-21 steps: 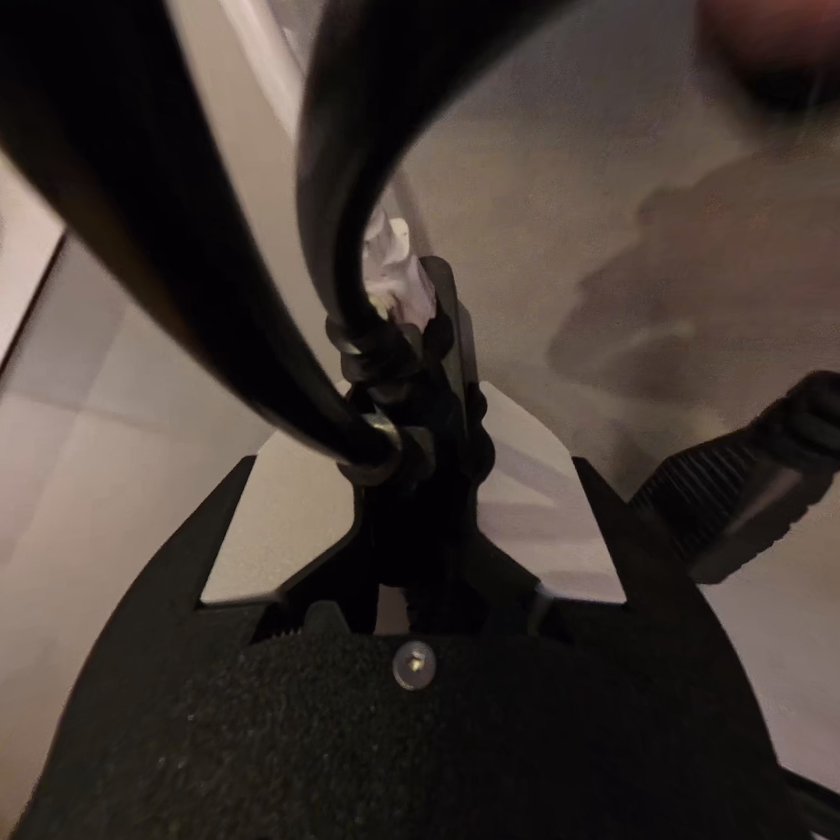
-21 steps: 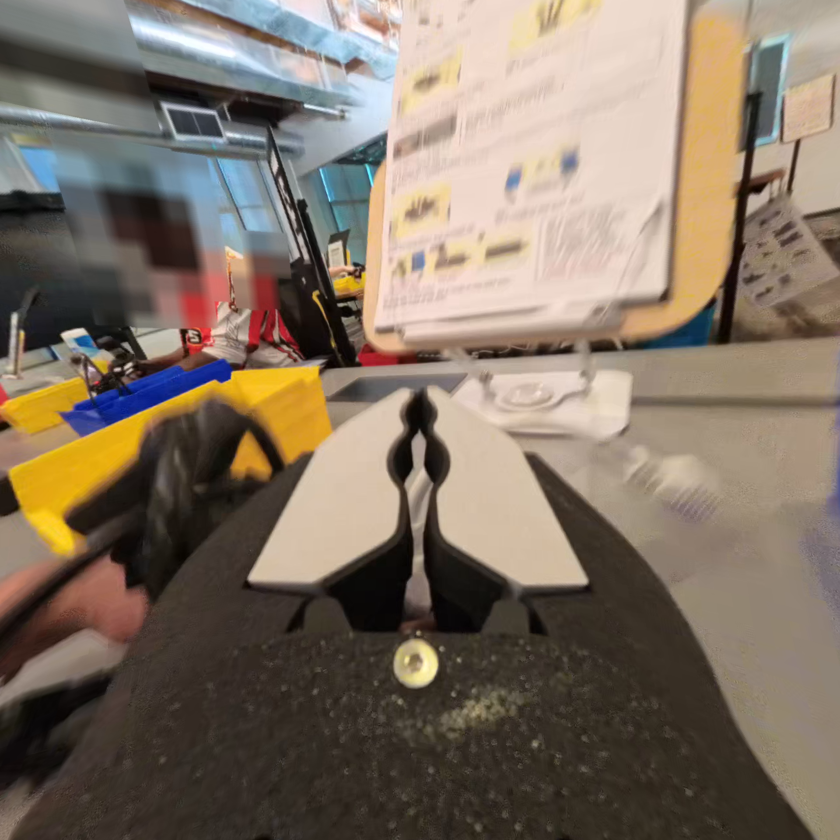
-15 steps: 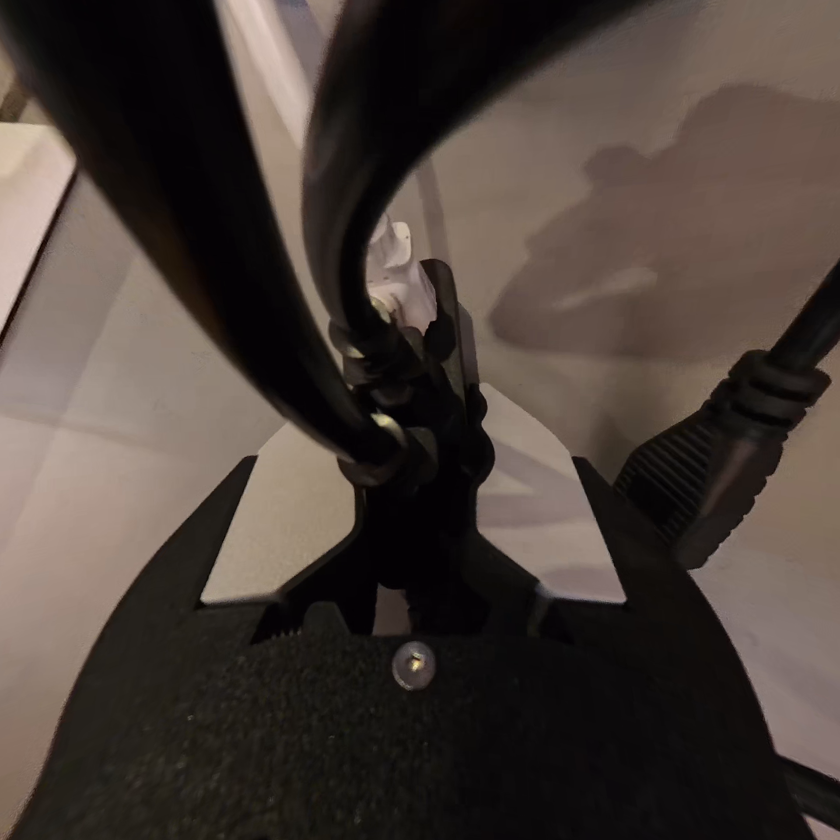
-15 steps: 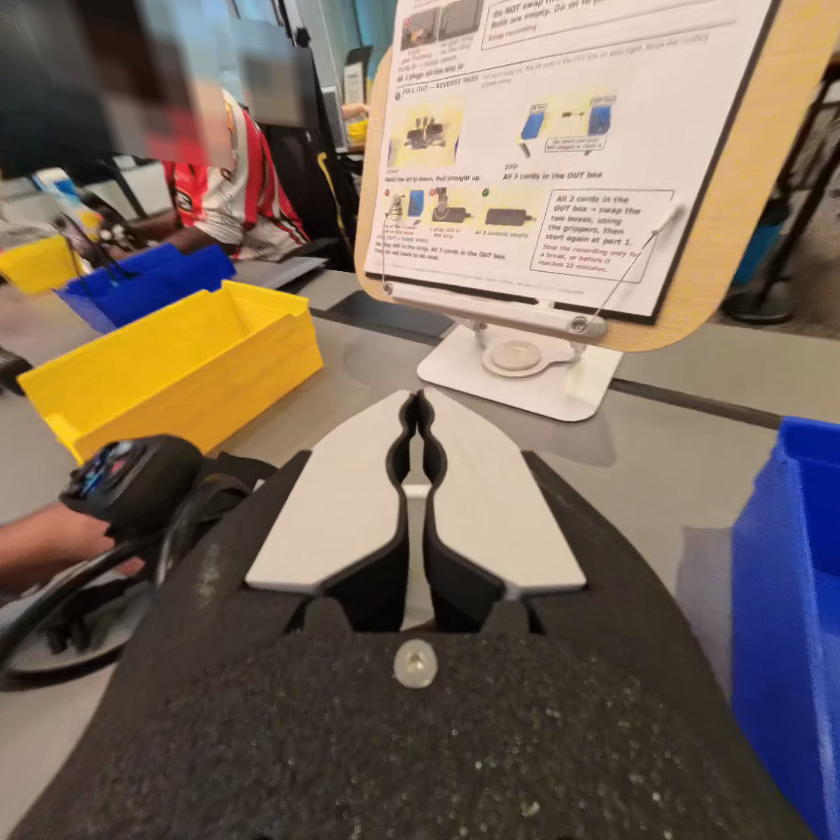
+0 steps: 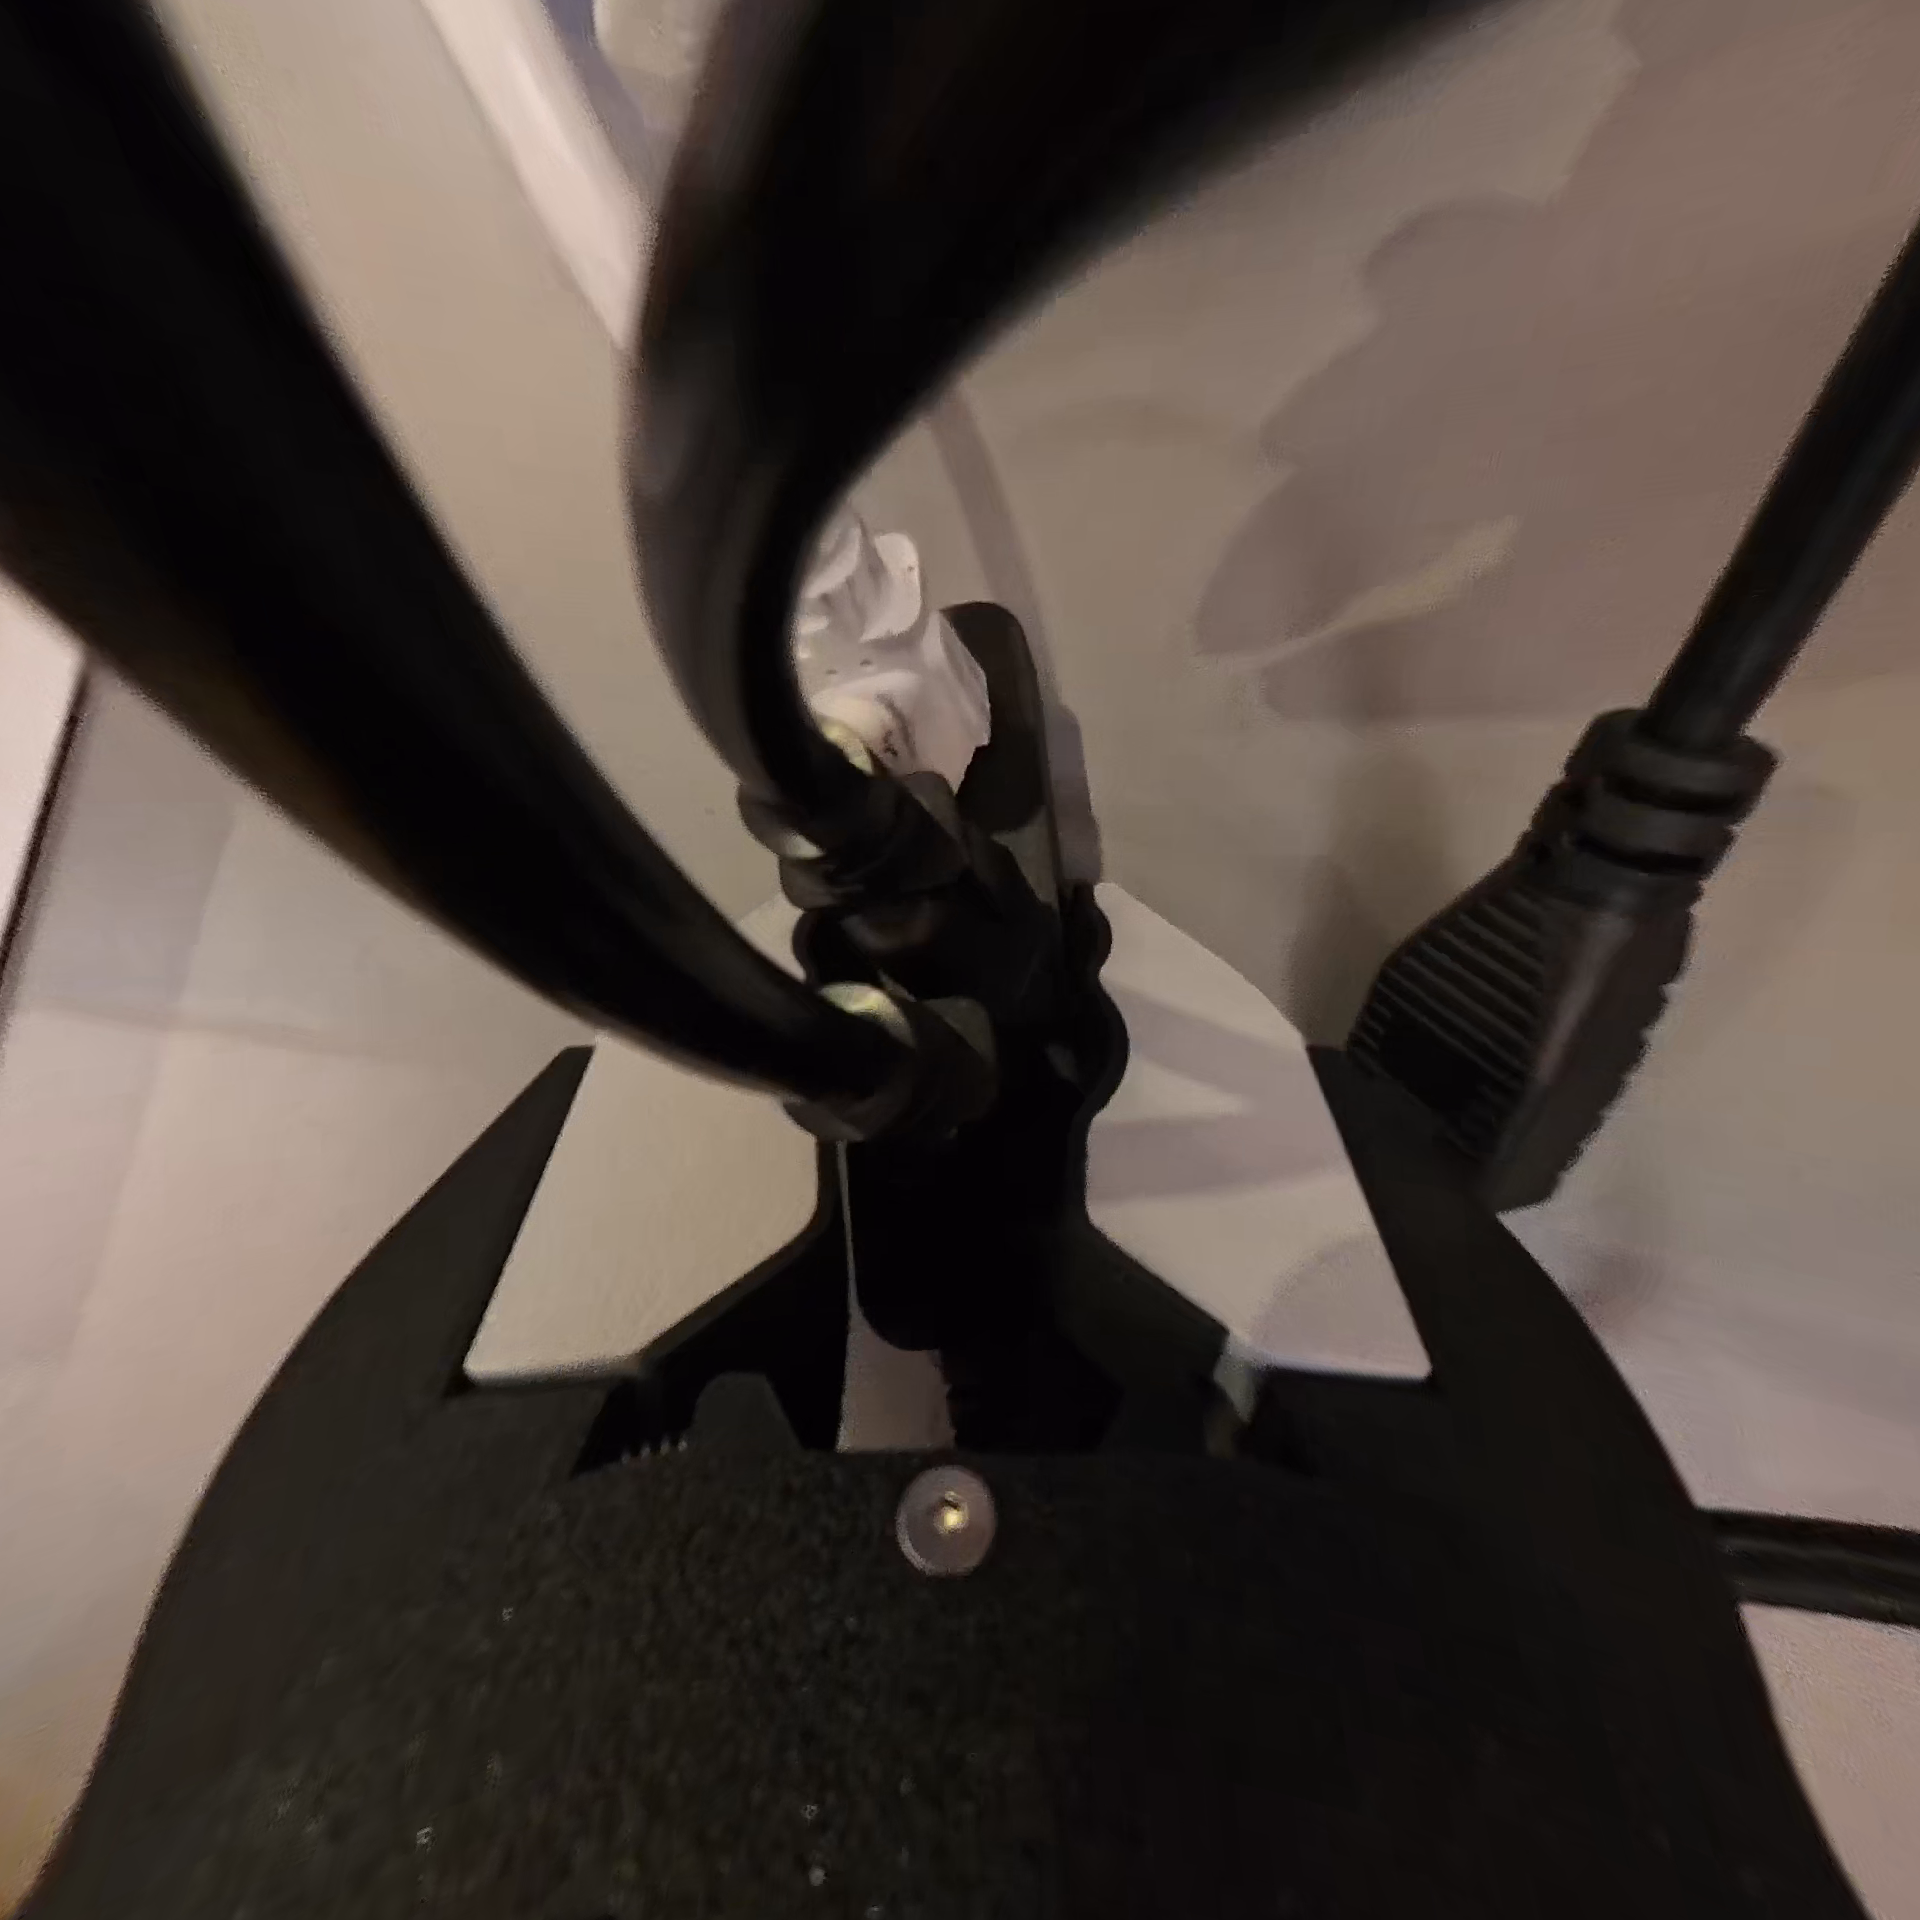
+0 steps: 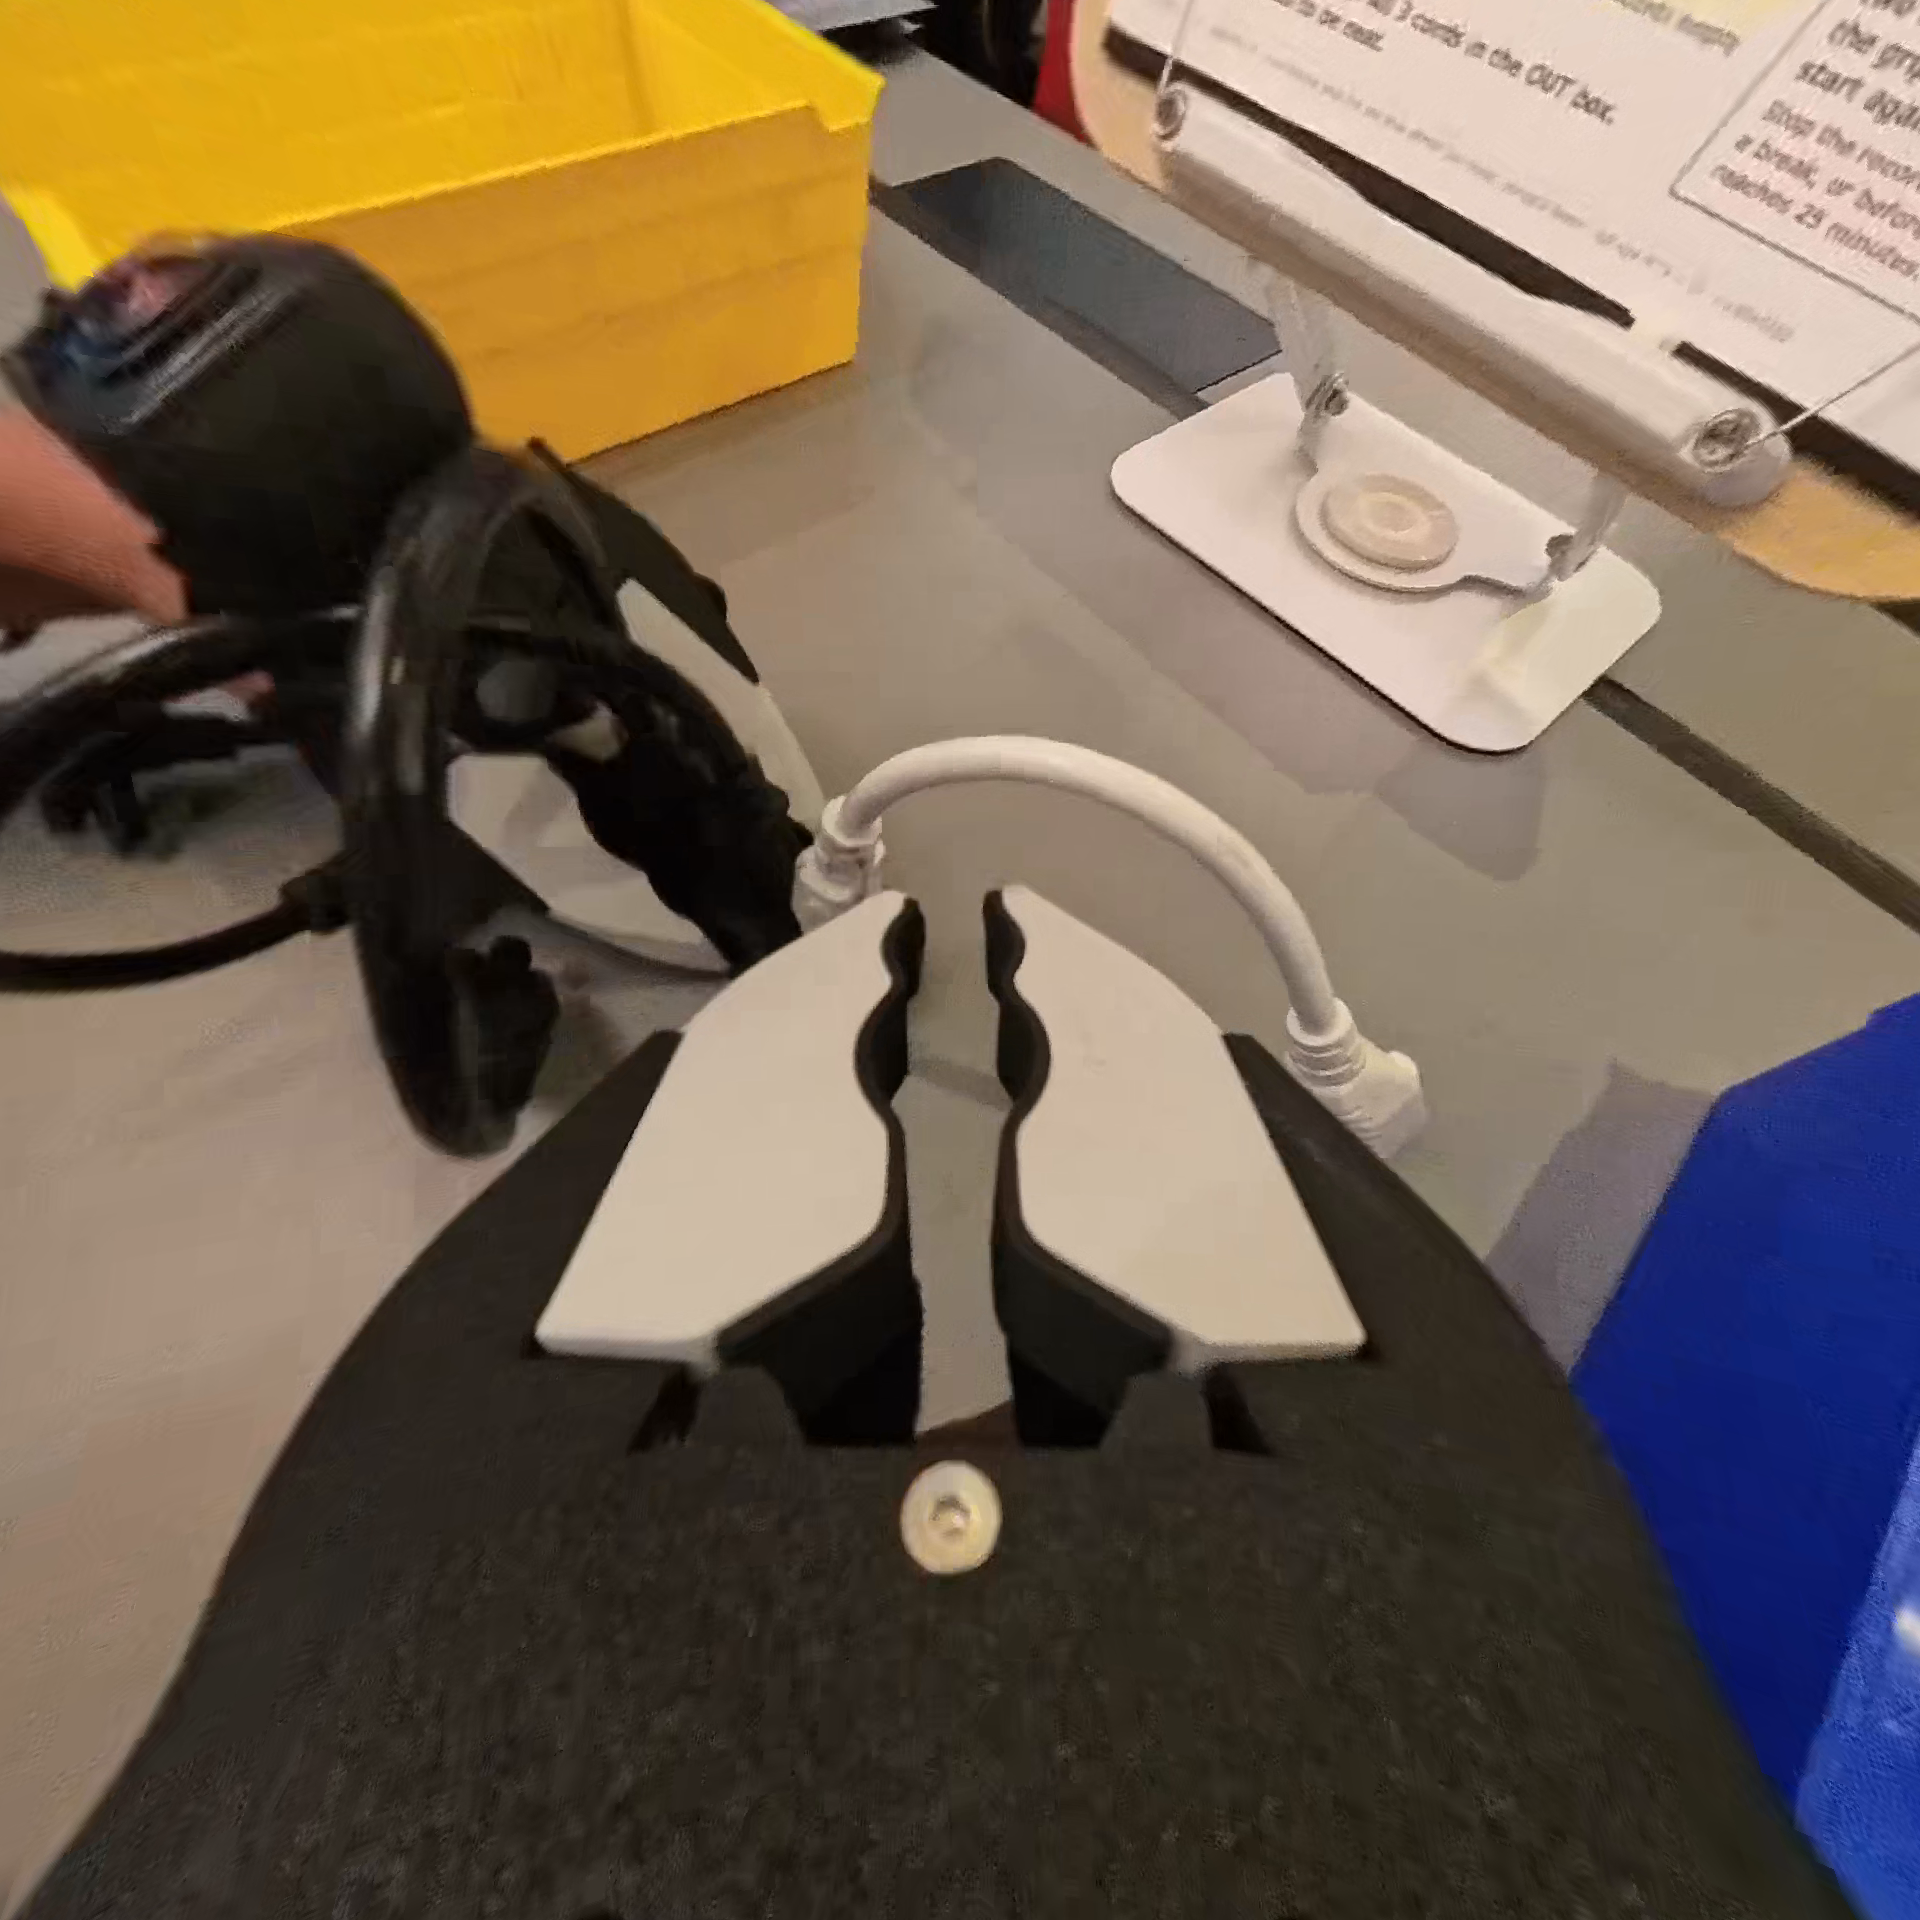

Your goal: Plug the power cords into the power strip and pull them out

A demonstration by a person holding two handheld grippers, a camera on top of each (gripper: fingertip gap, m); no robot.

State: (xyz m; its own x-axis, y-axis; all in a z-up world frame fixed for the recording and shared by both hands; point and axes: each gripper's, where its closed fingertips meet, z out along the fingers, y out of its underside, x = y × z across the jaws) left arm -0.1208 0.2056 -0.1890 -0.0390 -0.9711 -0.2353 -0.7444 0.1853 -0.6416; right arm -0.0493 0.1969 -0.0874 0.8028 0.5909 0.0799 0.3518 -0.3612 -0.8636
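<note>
My left gripper is shut on a black power strip held between its grey fingers. Two black power cords are plugged into the strip and arch up toward the camera. A white cord stub leaves the strip's far end. A third black plug lies loose on the table to the right. In the right wrist view the left gripper is at the left with looped black cords. The strip's white cord arcs to a white plug. My right gripper is slightly open and empty above the table.
A yellow bin stands at the back left and a blue bin at the right edge. A white stand holding an instruction sheet is at the back right. A person's hand holds the left gripper. The grippers' ends are close to 12 cm from one another.
The right gripper has tipped down from the sheet toward the table, and its jaws have parted a little. The left gripper still holds the strip; the loose plug now sits nearer on its right.
</note>
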